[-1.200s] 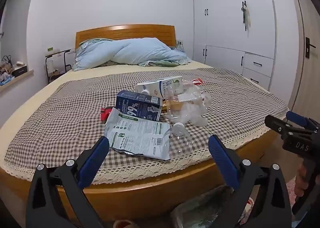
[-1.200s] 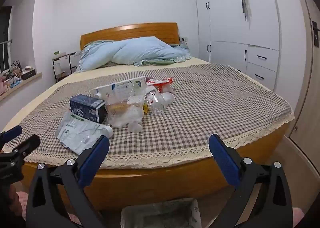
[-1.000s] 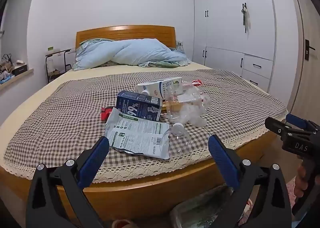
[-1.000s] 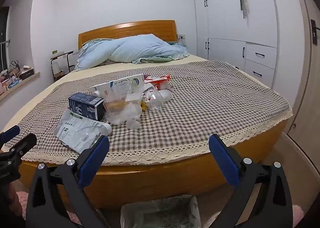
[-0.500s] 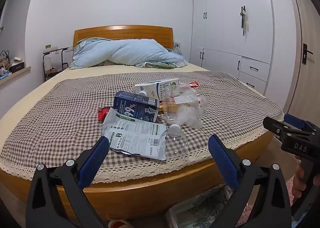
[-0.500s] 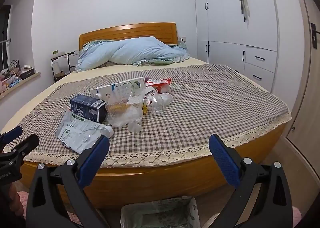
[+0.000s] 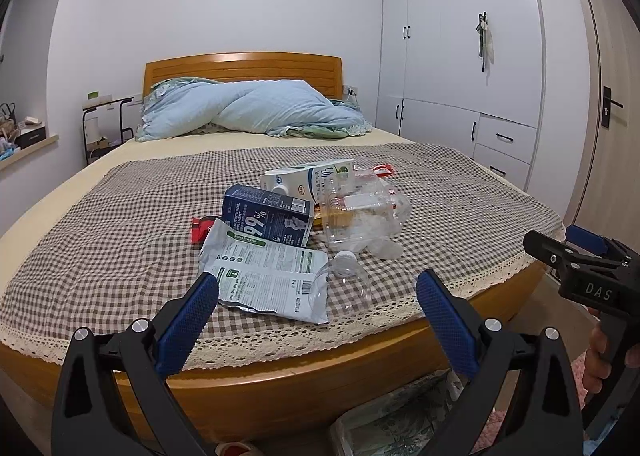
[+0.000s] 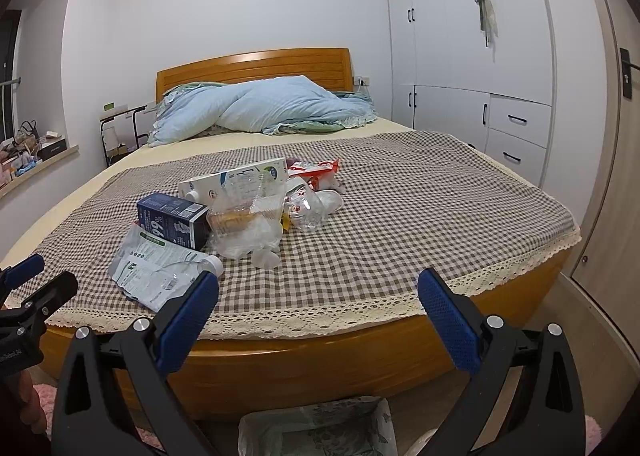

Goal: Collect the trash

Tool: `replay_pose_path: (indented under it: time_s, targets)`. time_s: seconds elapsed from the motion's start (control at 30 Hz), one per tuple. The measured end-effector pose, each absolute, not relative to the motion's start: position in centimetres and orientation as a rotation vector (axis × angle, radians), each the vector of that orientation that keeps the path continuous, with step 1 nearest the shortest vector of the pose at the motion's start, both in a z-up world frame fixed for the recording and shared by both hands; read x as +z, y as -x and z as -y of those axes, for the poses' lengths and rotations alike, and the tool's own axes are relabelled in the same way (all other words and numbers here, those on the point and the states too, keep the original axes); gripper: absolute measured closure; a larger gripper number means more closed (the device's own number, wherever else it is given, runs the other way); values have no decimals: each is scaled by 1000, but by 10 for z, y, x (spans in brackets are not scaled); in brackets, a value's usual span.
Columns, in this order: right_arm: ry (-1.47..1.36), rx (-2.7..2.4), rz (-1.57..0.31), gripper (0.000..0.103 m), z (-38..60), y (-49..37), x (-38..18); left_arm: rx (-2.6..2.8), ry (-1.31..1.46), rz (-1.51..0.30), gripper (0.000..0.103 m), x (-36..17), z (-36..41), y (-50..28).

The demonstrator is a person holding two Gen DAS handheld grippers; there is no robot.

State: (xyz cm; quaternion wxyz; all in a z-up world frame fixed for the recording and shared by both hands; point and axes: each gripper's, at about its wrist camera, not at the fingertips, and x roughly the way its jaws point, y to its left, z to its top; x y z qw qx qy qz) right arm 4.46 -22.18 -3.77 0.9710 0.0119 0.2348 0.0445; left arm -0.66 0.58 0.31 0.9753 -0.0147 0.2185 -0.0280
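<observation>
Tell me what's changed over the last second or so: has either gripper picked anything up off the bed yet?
No pickup yet. Only the views drifted slightly as the hands shifted. The left gripper and right gripper stay open and empty, short of the bed's edge. The foil pouch, blue carton, clear bottle and the rest of the trash pile lie where they were, and the lined bin stays on the floor below.

**Readable text in the shot**

Not much legible tbh. The dark blue carton has a big "99%" on its side. The right gripper, seen from the left wrist, says "DAS" on its body. The silver pouch print is too small.
</observation>
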Motion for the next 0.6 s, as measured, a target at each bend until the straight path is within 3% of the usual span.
replay_pose_path:
  time_s: [0.6]
  targets:
    - [-21, 106, -461, 7, 223, -43, -39, -54, 29, -434, 7, 8, -3, 9]
